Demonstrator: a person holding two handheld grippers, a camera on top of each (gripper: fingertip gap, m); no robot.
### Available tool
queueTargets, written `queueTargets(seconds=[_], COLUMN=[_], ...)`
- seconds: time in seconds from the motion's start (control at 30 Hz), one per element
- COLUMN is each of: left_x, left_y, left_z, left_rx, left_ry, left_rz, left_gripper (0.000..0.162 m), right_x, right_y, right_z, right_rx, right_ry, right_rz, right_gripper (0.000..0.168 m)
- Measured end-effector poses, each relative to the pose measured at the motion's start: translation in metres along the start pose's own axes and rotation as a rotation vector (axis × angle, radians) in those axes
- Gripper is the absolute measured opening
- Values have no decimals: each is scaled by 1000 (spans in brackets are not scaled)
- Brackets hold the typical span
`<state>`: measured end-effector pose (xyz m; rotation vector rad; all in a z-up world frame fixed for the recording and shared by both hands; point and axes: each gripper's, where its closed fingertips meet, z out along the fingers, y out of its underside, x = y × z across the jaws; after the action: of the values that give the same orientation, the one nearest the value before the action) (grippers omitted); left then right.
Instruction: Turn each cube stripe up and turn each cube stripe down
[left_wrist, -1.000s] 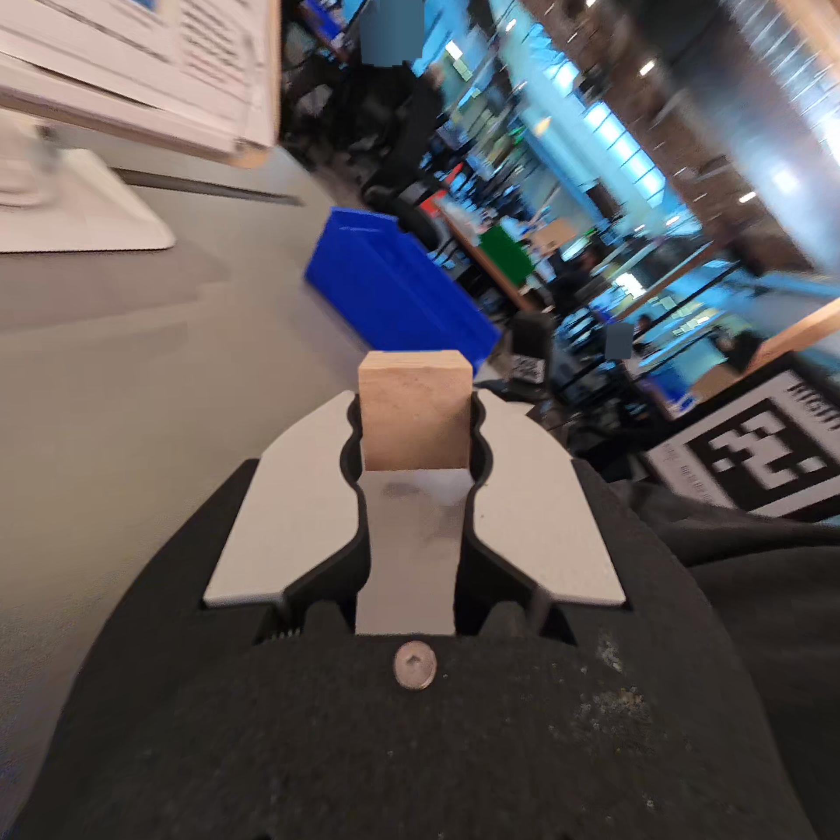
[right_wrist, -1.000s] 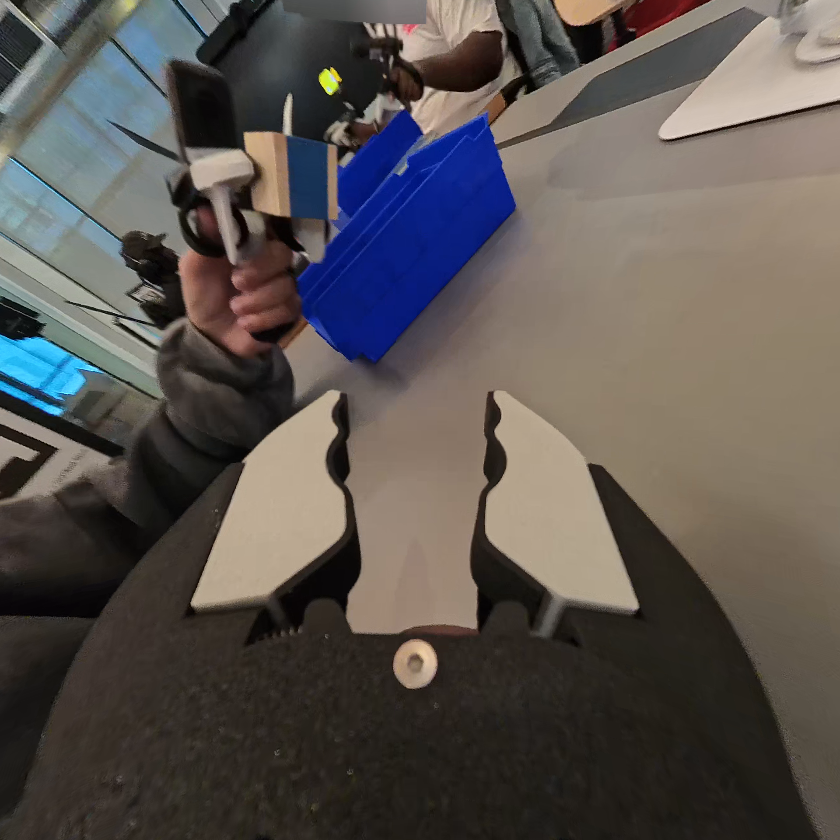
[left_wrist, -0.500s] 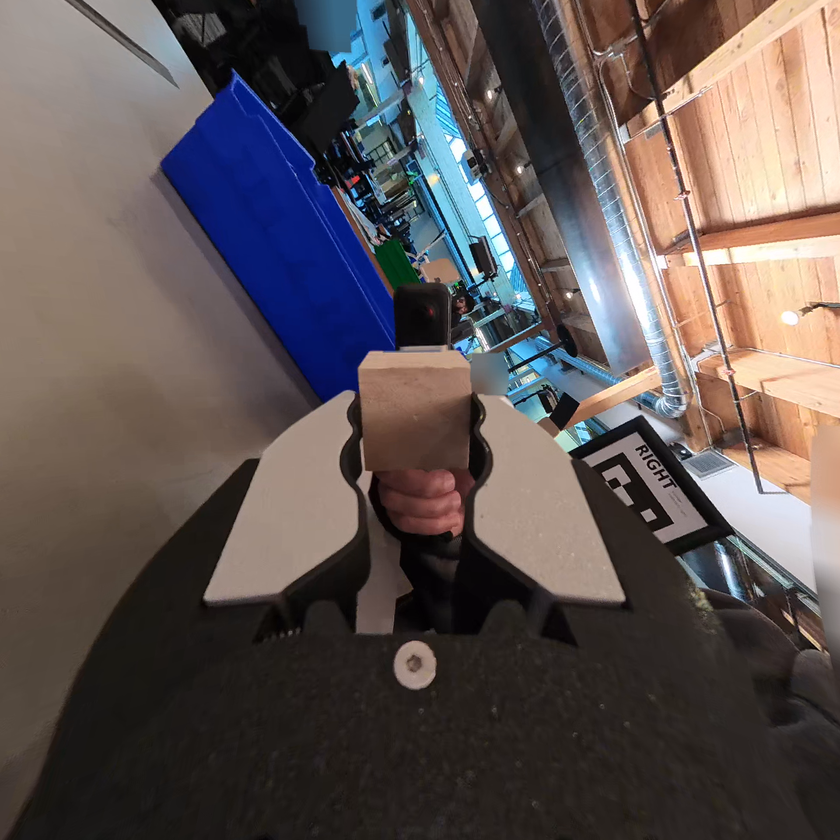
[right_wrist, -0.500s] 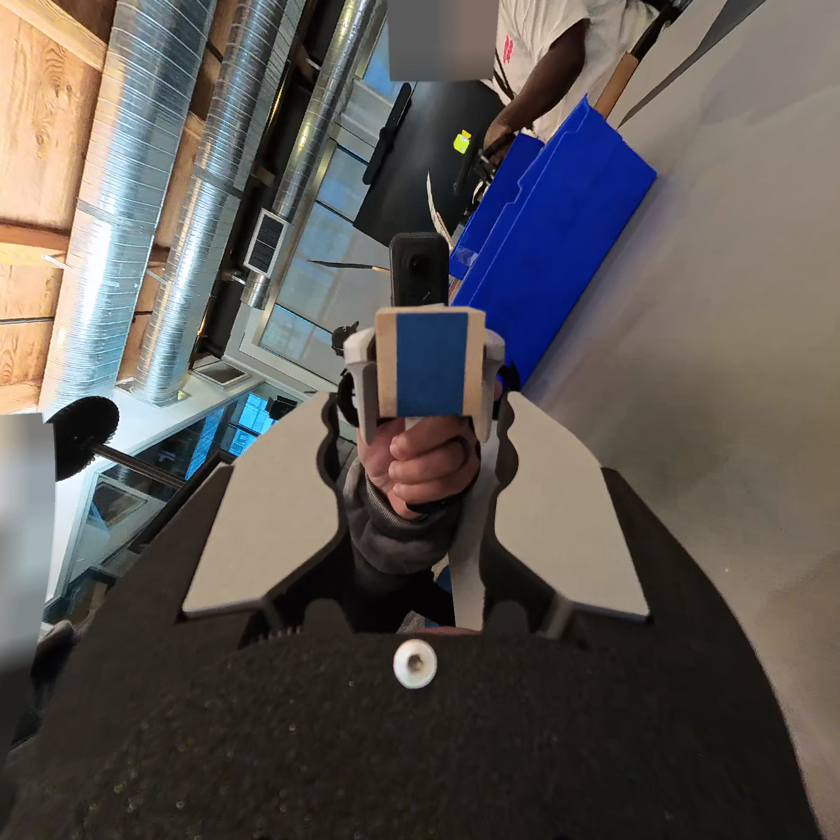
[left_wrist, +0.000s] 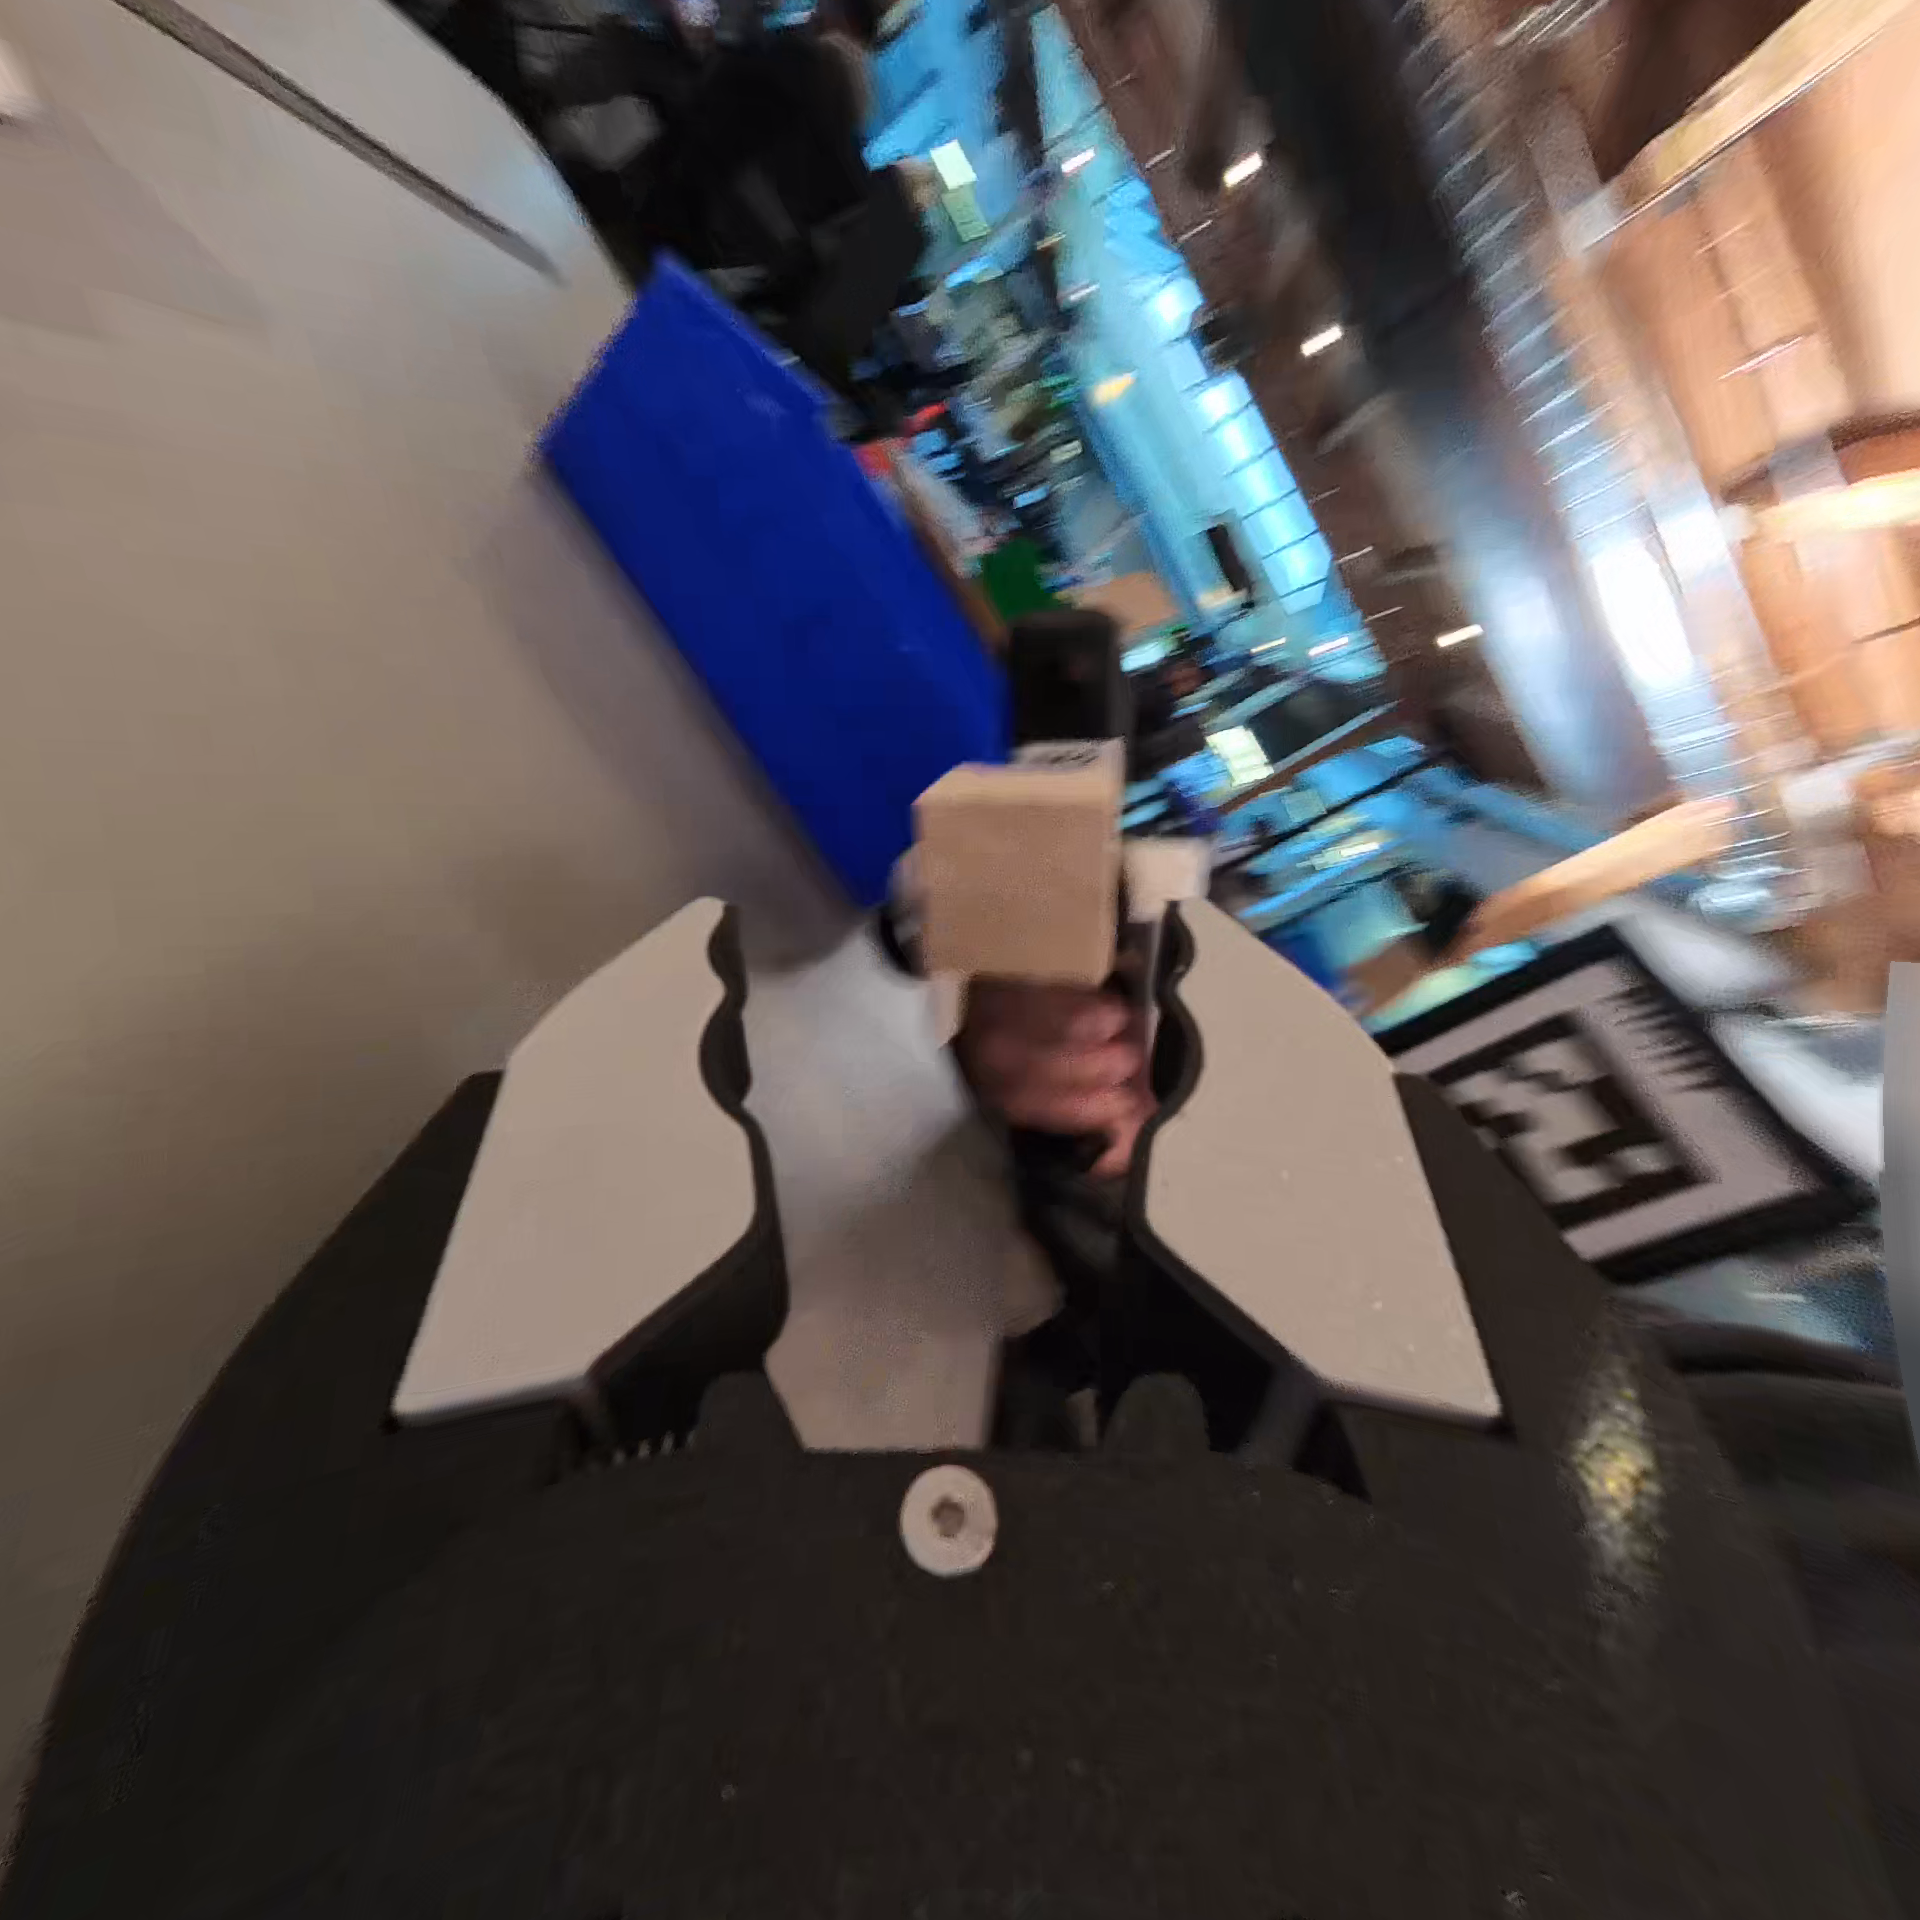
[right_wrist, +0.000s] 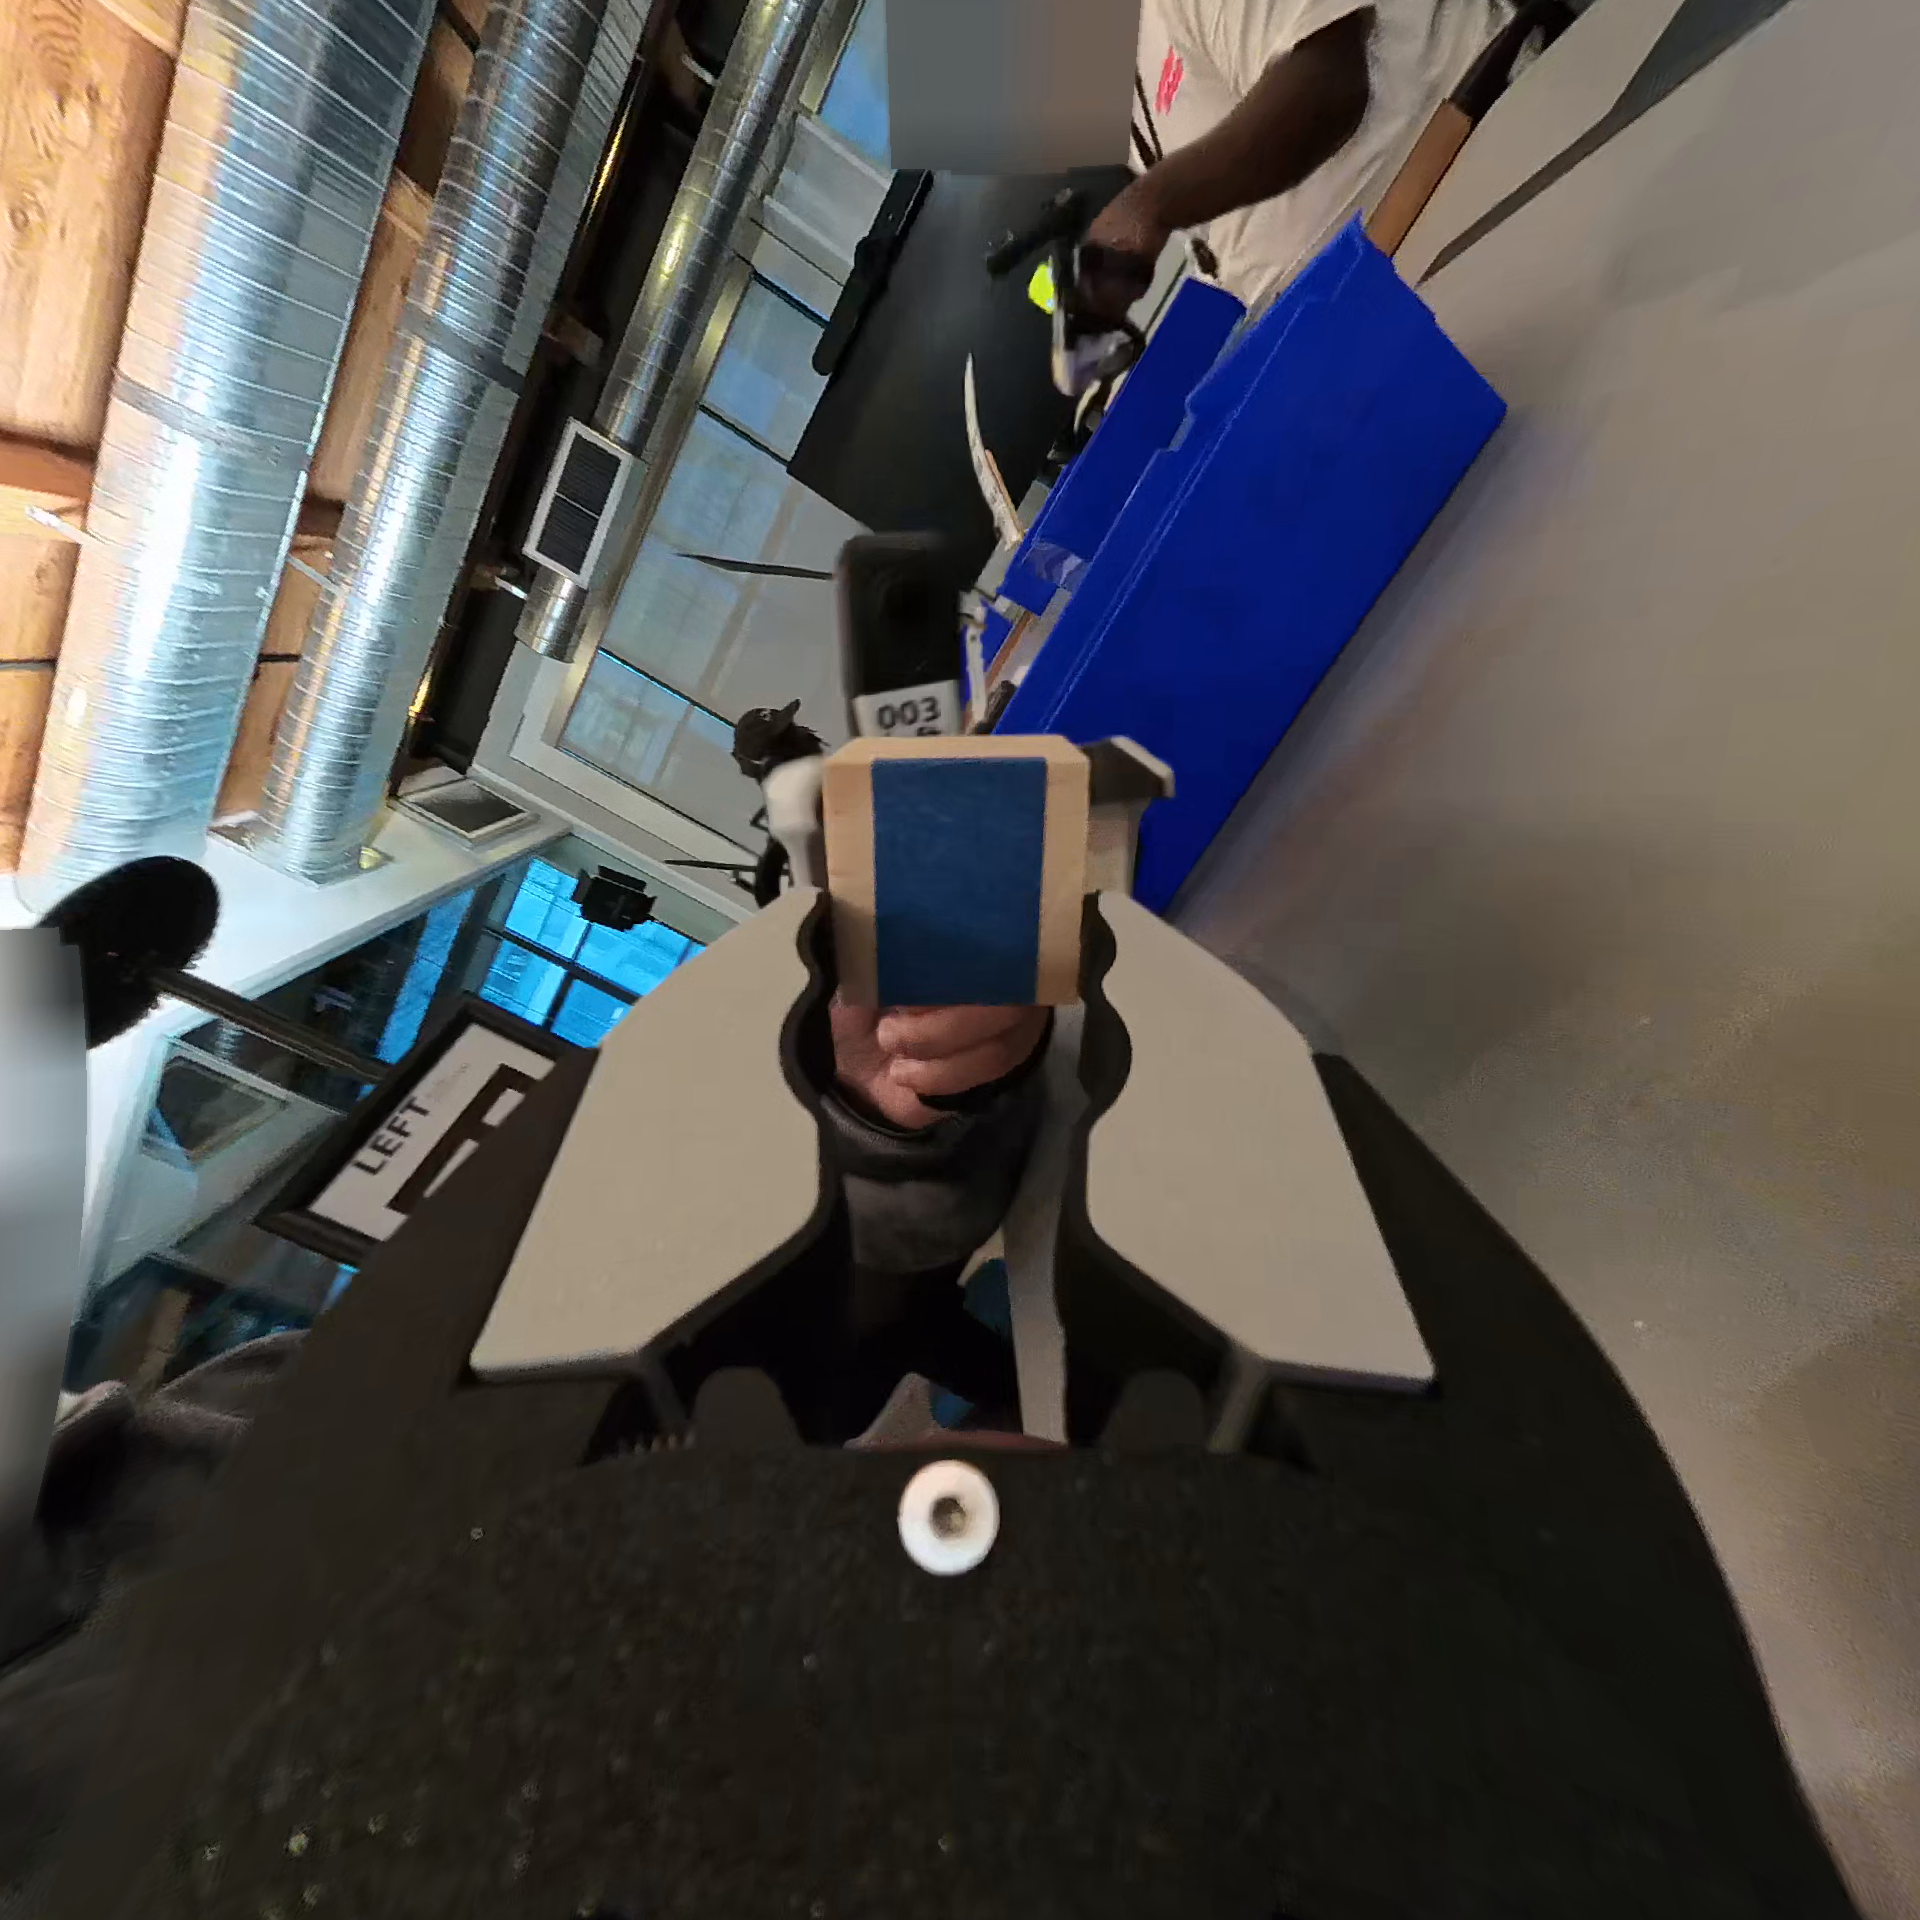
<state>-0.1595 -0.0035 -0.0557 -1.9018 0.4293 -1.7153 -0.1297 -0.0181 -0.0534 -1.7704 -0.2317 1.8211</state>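
Gripping the cube (right_wrist: 956, 883) mid-frame, right hand-held gripper (right_wrist: 951, 935) clamps it.
Left hand-held gripper (left_wrist: 945, 935) gapes empty.

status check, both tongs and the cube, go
Left tongs open, empty. Right tongs shut on the cube, held in air, blue stripe facing right camera. Nothing blocking; blue bin on table behind.

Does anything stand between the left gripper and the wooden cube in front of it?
Nothing visible does. The left gripper, jaws open, faces the cube across free air. The right gripper is shut on the cube from the far side, with the hand holding it below.
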Motion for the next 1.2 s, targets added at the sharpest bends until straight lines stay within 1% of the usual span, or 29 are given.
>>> queueTargets(seconds=[0.03,0.07,0.13,0.17,0.2,0.27,0.33,0.4,0.47,0.53,0.6,0.63,0.67,0.77,0.87,1.03,1.13,1.2], left_x=[-7,-16,-33,-37,-40,-41,-42,-45,-48,-50,-50,-49,-47,-47,-52,-55,-53,-54], left_y=[9,19,38,47,57,71,76,77,78,82,83,83,83,82,84,88,92,94], left_z=[-11,-22,-47,-57,-64,-67,-66,-64,-62,-62,-62,-62,-62,-62,-62,-59,-55,-55], left_rx=[-25,-43,-31,-29,-45,-91,-113,-137,-159,-185,-189,-194,-192,-190,-200,-223,-238,-252], left_ry=[-98,-206,-410,-473,-513,-517,-511,-529,-553,-569,-580,-578,-575,-582,-588,-581,-570,-581], left_rz=[81,166,313,360,381,379,382,419,460,486,507,513,517,526,505,480,486,500], left_gripper=[82,85,83,79,78,78,74,74,72,72,71,71,71,69,69,69,69,69], right_x=[-2,-4,-8,-10,-13,-22,-33,-37,-31,-9,26,48,70,130,163,178,188,189], right_y=[-2,-4,-11,-15,-21,-38,-65,-100,-136,-162,-176,-177,-177,-171,-155,-146,-141,-145], right_z=[-3,-7,-16,-20,-25,-40,-67,-109,-160,-211,-252,-267,-275,-293,-302,-299,-296,-297], right_rx=[4,8,21,29,39,60,107,168,226,226,175,129,81,-38,-200,-301,-315,-286], right_ry=[15,34,76,97,120,183,296,490,727,972,1181,1251,1286,1382,1484,1543,1534,1540], right_rz=[-26,-54,-109,-136,-164,-238,-346,-453,-521,-520,-469,-416,-358,-211,-118,-89,-71,-75], right_gripper=[44,44,44,44,44,44,44,45,45,45,45,45,45,45,45,45,46,45])
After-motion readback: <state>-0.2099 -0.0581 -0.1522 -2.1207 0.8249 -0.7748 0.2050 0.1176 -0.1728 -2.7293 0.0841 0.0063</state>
